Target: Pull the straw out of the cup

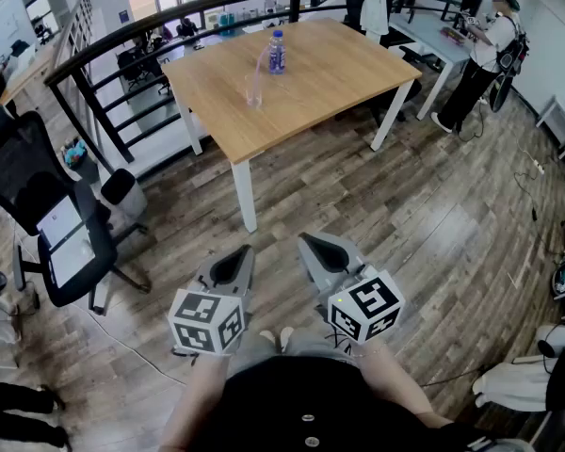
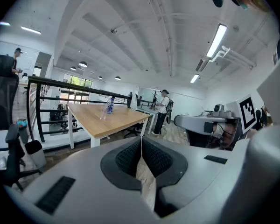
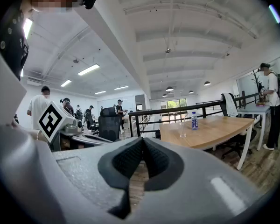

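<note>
- Head view is showing the clear plastic cup (image 1: 253, 93) standing upright on the light wooden worktop with white legs (image 1: 330, 69). The thin pink straw (image 1: 260, 64) is leaning out of its top, so nothing is pulled yet.
- A clear water bottle with a blue label (image 1: 276, 53) is standing just beside the cup, on its far side.
- The person is standing on the wood-plank floor (image 1: 405, 215), well apart from the worktop, and is holding both grippers low in front of the body.
- The grey left gripper (image 1: 235, 260) is showing its jaws pressed together in its own view, with nothing between them.
- The grey right gripper (image 1: 318, 249) is showing the same: jaws fully together and empty.
- By my reading, the task is sitting at its very start, with every step left to do. The person will be walking up to the worktop and opening a pair of jaws. After that comes closing on the straw, perhaps steadying the light cup with the other gripper, and drawing the straw up and clear.
</note>
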